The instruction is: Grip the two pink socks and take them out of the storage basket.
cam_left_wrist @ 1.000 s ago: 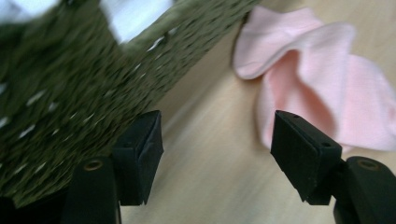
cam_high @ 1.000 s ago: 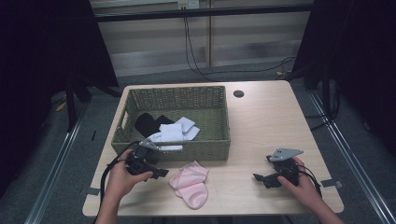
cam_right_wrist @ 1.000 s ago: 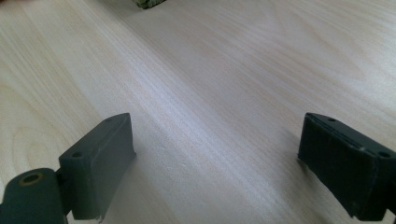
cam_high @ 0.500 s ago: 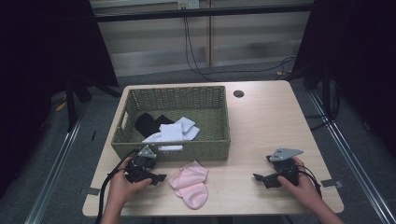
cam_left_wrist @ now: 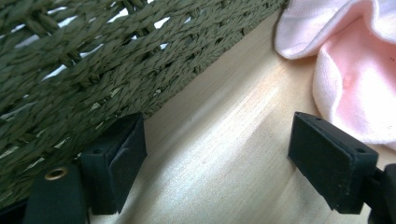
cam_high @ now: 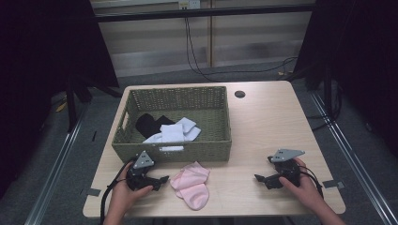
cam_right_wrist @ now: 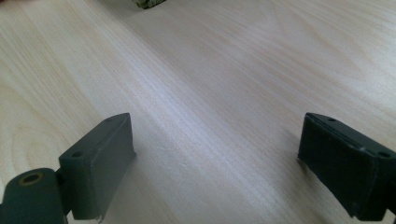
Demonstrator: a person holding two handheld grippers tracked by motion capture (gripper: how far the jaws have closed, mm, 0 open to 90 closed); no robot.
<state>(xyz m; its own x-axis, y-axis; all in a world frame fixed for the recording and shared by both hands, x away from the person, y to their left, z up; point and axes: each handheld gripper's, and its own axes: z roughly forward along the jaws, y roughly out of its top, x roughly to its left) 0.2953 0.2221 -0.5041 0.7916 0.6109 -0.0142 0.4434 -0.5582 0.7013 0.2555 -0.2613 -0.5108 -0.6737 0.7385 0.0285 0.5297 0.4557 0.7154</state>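
A pink sock (cam_high: 192, 183) lies crumpled on the wooden table in front of the green wicker basket (cam_high: 216, 149). My left gripper (cam_high: 161, 180) rests low on the table just left of the sock, open, with bare wood between its jaws. In the left gripper view the pink sock (cam_left_wrist: 348, 70) sits past the right jaw and the basket wall (cam_left_wrist: 93, 70) runs along the left. My right gripper (cam_high: 260, 179) stands open near the table's front right, over bare wood (cam_right_wrist: 210, 93).
Inside the basket lie a black sock (cam_high: 148, 123) and white socks (cam_high: 176, 132). A round cable hole (cam_high: 240, 94) sits behind the basket's right end. Grey tape marks (cam_high: 331, 183) lie near the table's front corners.
My left gripper has slid back from the basket's front wall toward the table's front edge. The right gripper and the pink sock have stayed put.
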